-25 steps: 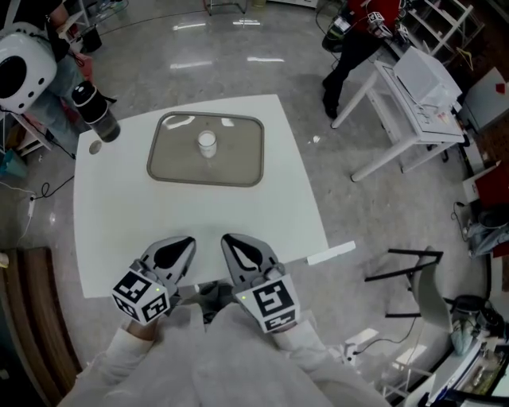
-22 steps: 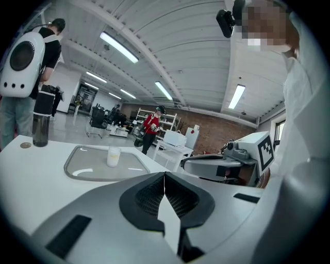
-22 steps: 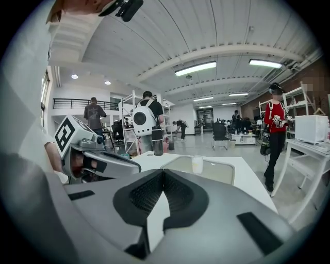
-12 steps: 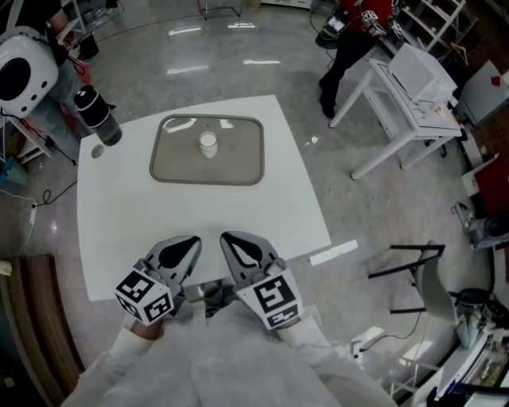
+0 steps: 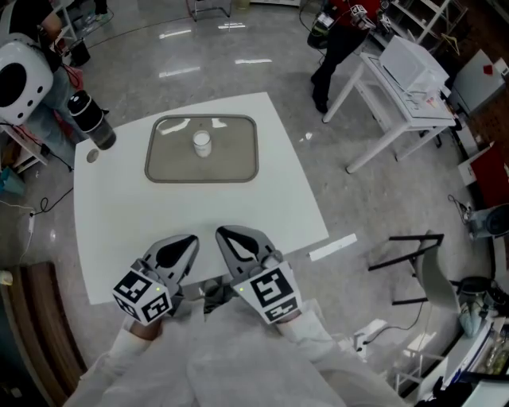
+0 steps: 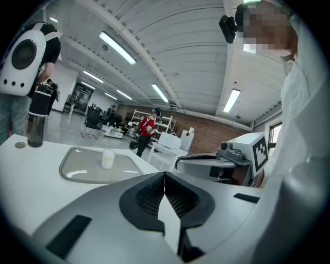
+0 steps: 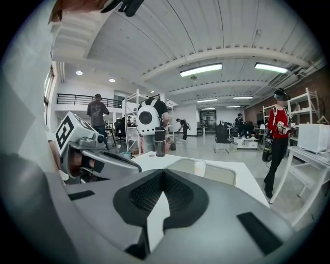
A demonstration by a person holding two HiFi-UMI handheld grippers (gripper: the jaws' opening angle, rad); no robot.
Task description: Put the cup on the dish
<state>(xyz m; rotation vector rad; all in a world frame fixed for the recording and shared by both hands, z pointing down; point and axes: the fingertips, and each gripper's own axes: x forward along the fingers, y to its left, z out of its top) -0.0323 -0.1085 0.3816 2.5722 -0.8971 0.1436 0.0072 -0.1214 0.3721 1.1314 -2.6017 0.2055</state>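
Observation:
A small white cup [image 5: 201,143] stands upright inside a shallow grey rectangular dish [image 5: 238,159] on the far half of the white table. The left gripper view shows the cup [image 6: 107,158] in the dish [image 6: 77,170], and the right gripper view shows the same cup [image 7: 199,167]. My left gripper [image 5: 188,242] and right gripper [image 5: 223,234] sit side by side at the table's near edge, close to my body and far from the dish. Both are shut with nothing between the jaws, as seen on the left gripper [image 6: 164,175] and the right gripper [image 7: 163,172].
A black bottle [image 5: 89,119] and a small round cap [image 5: 93,156] sit at the table's far left corner. To the right stand a white desk [image 5: 406,79] and a black chair frame [image 5: 413,262]. A person in red [image 5: 342,24] is beyond the table.
The head camera has shifted slightly. The grippers stay shut at the near edge and the cup has not moved in the dish.

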